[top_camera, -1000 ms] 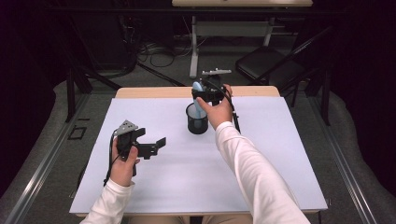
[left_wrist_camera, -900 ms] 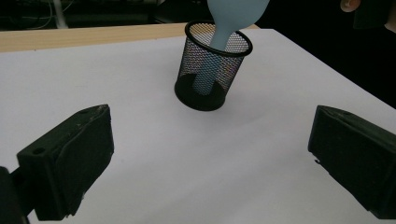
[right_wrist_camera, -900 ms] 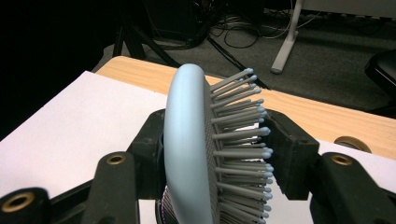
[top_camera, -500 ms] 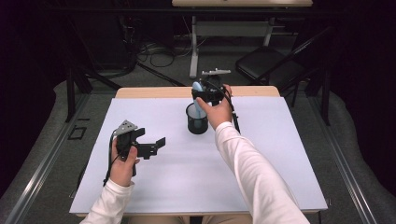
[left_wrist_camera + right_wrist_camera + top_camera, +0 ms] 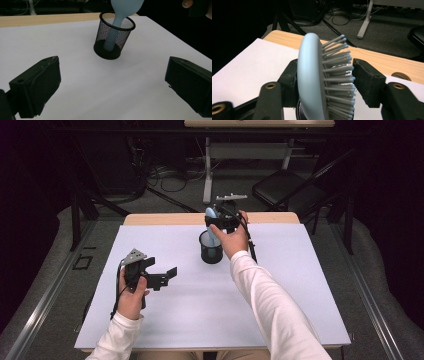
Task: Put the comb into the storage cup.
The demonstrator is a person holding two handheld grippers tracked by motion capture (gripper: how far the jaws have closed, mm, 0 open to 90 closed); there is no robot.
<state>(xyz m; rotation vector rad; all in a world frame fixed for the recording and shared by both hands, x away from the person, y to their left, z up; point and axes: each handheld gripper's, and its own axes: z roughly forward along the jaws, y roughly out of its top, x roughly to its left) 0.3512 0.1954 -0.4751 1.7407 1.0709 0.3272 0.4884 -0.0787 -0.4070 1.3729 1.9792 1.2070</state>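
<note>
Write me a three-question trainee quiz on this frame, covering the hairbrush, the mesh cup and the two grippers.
1. True or false: the handle of the light blue hairbrush is inside the black mesh cup.
2. Which gripper has the brush head between its jaws? A) left gripper B) right gripper C) both
3. What lies between the jaws of the left gripper?

Key
1. True; the handle reaches down to the cup's bottom, and the head sticks out above the rim.
2. B; its jaws have just been opening, one beside the smooth back, the other at the bristle tips.
3. Nothing; its jaws stand wide apart over the bare white table.
</note>
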